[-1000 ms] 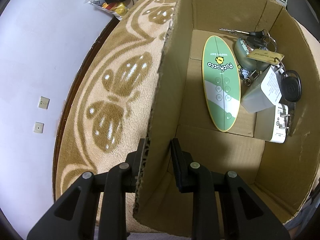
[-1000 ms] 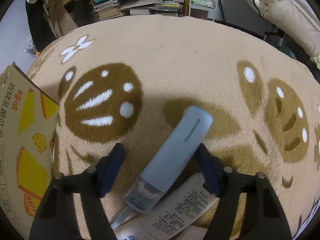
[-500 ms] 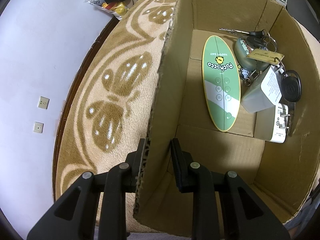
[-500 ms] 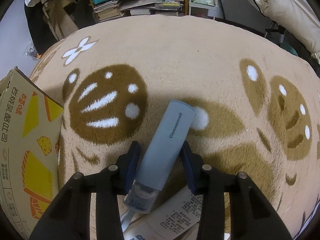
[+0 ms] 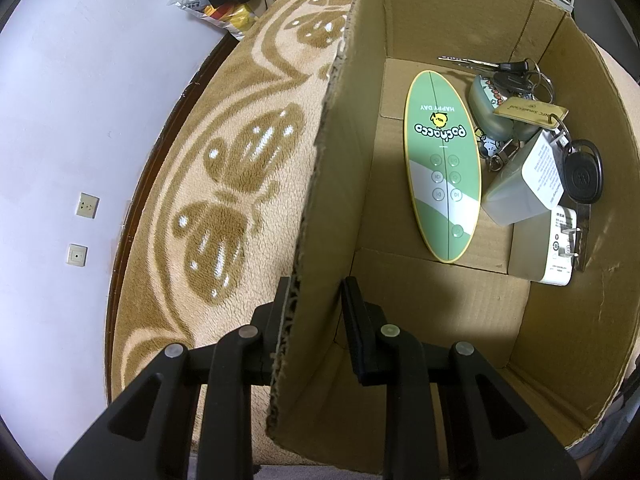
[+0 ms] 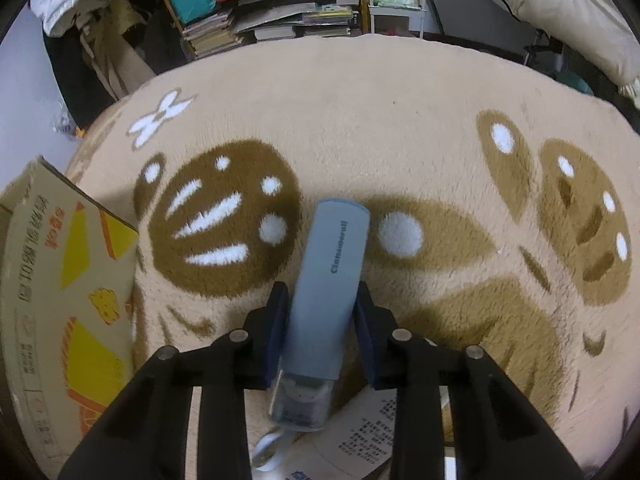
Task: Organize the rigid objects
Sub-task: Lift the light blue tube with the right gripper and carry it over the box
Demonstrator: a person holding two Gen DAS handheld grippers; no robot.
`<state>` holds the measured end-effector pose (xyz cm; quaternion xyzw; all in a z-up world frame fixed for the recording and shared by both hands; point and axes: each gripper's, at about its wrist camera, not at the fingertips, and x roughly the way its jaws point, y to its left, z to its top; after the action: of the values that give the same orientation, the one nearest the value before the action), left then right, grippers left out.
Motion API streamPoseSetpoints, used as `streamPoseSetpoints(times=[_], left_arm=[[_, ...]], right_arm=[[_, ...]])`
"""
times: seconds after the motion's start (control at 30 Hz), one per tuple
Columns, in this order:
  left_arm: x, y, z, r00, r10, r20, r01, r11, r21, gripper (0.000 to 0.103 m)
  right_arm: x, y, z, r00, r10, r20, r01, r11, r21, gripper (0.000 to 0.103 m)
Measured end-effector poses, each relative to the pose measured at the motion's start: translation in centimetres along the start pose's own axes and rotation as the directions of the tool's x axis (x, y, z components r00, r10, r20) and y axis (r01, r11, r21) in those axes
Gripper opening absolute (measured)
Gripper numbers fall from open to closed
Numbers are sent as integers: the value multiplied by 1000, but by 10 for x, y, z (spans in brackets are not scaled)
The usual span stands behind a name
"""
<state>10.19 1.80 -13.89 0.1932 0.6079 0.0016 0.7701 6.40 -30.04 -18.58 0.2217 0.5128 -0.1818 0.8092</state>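
Your right gripper (image 6: 320, 324) has its two fingers pressed against both sides of the pale blue case (image 6: 326, 292), which points away from you over the tan rug (image 6: 400, 120); whether it is lifted clear of the pile you cannot tell. Its clear end (image 6: 300, 404) sits near you, above a printed paper sheet (image 6: 360, 432) lying on the rug. To the left, the printed outer side of the cardboard box (image 6: 60, 280) stands beside the gripper. Far off, shelves of books (image 6: 272, 20) line the room's edge.

Your left gripper (image 5: 316, 312) straddles the box's left wall (image 5: 340, 160), one finger outside and one inside; the outer finger touches the cardboard, while a sliver of space shows at the inner one, so whether the wall is truly pinched you cannot tell. Inside, on the box floor, a green oval remote (image 5: 442, 160) lies lengthwise. Just right of it sit a bunch of keys (image 5: 516, 72) with a wooden tag (image 5: 530, 110), a black key fob (image 5: 582, 176), a pale translucent container (image 5: 516, 184) and a white plug adapter (image 5: 548, 244), all crowded together and touching. Left of the box, the rug's brown leaf pattern (image 5: 224, 208) runs to a white wall (image 5: 80, 80).
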Motion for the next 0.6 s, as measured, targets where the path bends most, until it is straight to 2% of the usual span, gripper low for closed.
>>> streamPoseSetpoints(times=[0.2, 0.3, 0.6], left_arm=[[1, -2, 0, 1000, 4, -4, -4, 1000, 4, 24], [1, -2, 0, 1000, 2, -4, -2, 1000, 3, 24], [1, -2, -1, 1000, 5, -6, -5, 1000, 4, 24]], right_arm=[[-7, 4, -2, 999, 30, 29, -31, 999, 18, 30], [-15, 2, 0, 996, 73, 48, -76, 996, 45, 29], [-56, 22, 2, 976, 108, 187, -102, 994, -42, 29]])
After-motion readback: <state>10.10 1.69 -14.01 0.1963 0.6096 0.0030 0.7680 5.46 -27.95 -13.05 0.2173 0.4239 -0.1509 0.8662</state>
